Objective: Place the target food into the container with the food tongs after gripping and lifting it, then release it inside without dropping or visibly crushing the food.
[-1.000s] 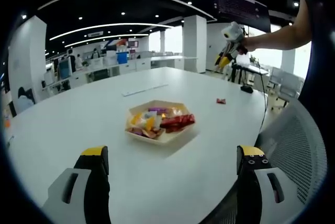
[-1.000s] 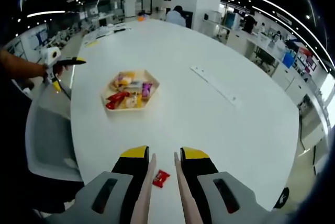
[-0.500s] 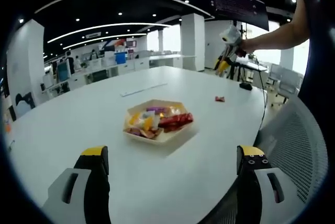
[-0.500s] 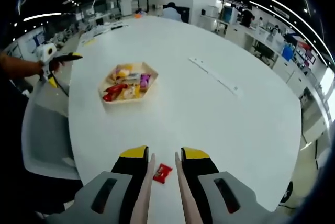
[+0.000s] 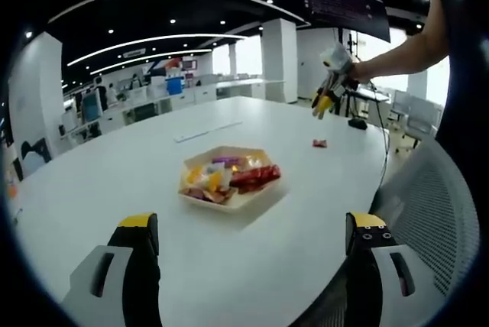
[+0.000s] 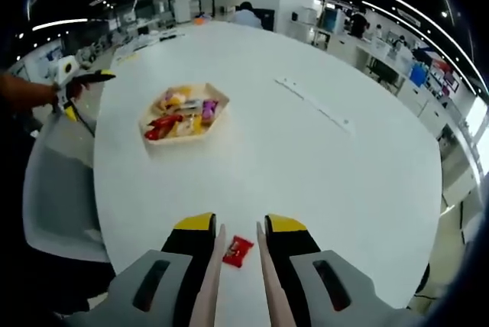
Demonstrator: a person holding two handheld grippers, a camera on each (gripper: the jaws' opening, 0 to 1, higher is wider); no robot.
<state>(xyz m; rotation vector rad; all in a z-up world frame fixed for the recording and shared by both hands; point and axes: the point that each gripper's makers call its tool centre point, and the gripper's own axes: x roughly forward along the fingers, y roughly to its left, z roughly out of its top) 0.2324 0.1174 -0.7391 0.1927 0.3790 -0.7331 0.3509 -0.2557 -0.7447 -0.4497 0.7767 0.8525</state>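
Observation:
A small red-wrapped candy (image 6: 238,250) lies on the white table (image 6: 321,166), between the two beige arms of the food tongs (image 6: 211,285). My right gripper (image 6: 239,225) is shut on those tongs, whose arms stand slightly apart around the candy without touching it. The hexagonal wooden tray (image 6: 181,111) with several wrapped snacks sits farther off to the left. In the left gripper view the same tray (image 5: 229,180) lies ahead, the candy (image 5: 319,143) is beyond it to the right, and the right gripper (image 5: 328,86) hangs above it. My left gripper (image 5: 252,224) is wide open, holding nothing.
A mesh office chair (image 5: 432,212) stands at the table's edge on the right of the left gripper view. A thin strip (image 6: 313,105) lies flat on the table beyond the tray. The left gripper (image 6: 76,81), held by a person's hand, shows at the far table edge.
The right gripper has drifted slightly lower over the candy, which lies in the same spot between the tong arms. The left gripper stays wide open and barely moved.

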